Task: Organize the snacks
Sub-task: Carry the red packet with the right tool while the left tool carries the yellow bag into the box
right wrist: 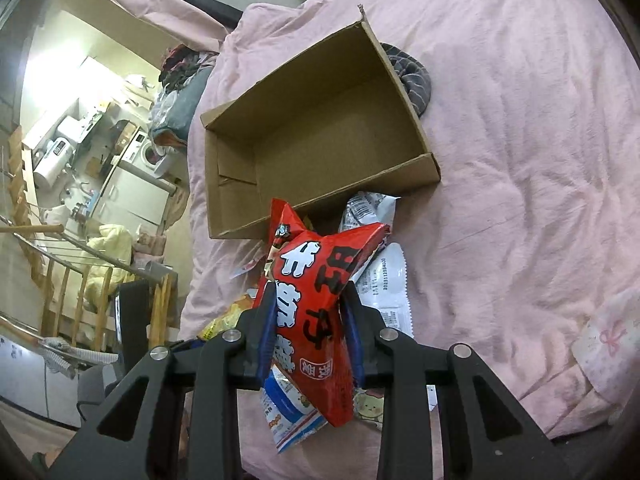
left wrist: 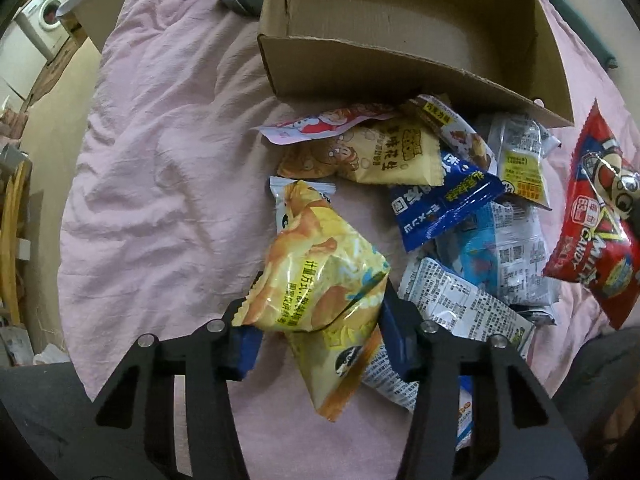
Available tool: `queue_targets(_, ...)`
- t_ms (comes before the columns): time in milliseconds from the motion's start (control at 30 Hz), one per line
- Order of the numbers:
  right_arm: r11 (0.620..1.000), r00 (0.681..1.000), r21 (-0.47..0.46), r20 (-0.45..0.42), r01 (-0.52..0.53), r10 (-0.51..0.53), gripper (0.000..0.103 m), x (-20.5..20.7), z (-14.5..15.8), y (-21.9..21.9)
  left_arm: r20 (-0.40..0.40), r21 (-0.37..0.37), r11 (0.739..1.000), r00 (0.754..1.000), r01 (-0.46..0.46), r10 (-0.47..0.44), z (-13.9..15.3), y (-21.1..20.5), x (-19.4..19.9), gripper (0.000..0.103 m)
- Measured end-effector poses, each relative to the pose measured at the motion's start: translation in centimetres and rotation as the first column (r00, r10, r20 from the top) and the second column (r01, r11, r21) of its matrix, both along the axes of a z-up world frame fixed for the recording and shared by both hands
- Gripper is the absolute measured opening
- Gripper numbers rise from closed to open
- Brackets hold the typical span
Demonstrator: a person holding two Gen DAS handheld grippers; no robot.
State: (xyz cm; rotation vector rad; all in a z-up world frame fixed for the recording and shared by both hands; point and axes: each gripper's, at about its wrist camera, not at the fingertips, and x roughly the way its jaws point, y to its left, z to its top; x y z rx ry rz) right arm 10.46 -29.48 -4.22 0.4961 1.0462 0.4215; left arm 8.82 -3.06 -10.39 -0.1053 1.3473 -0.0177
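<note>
**Both tongs gripping a snack packet beside the open box**

Nearest in the left wrist view, the left gripper [left wrist: 316, 320] has its jaws drawn partway in, and the blue pads press on either side of a puffy yellow packet [left wrist: 316, 276]. The packet sits between the fingers, bulging ahead of them towards the far side.

In the right wrist view, the right gripper [right wrist: 310, 320] is narrowed on a red packet [right wrist: 316, 312] with bold white lettering, pinched at its middle and jutting out both ways.

Beyond the left tongs lies the heap of snacks on the pink bedsheet [left wrist: 160, 160]: a blue packet [left wrist: 444, 204], a pale yellow peanut packet [left wrist: 380, 156], several silver-white wrappers, about nine packets in all. The red packet shows again at the right edge.

Farthest stands one cardboard box [right wrist: 320, 140], open-topped, its near wall touching the heap. Only the right view shows its bare floor whole, and a staircase and washing machine [right wrist: 148, 154] far left.
</note>
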Motion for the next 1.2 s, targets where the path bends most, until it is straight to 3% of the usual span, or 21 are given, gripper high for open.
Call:
queue_targets(33,1.000,1.000,-0.001,-0.002,0.000,0.000,0.032,0.0,0.0,-0.1,0.008,0.001,1.000,1.000,-0.003,0.003,0.1,0.0,0.0,0.040)
queue_targets(633,1.000,0.999,-0.015,0.033,-0.003,0.004,0.031,-0.5,0.5,0.1,0.173,0.040,0.999,0.985,-0.008,0.001,7.1,1.3,-1.3,0.039)
queue_targets(967,1.000,0.996,-0.019,0.094,0.006,-0.004,0.031,0.3,2.2,-0.2,0.246,0.062,0.998,0.968,0.030,-0.044,9.8,0.7,1.1,0.040)
queue_targets(1200,1.000,0.987,-0.020,0.163,0.014,-0.011,0.031,2.7,3.8,-0.3,0.325,0.105,0.993,0.941,0.061,-0.092,12.0,-0.4,4.1,0.040)
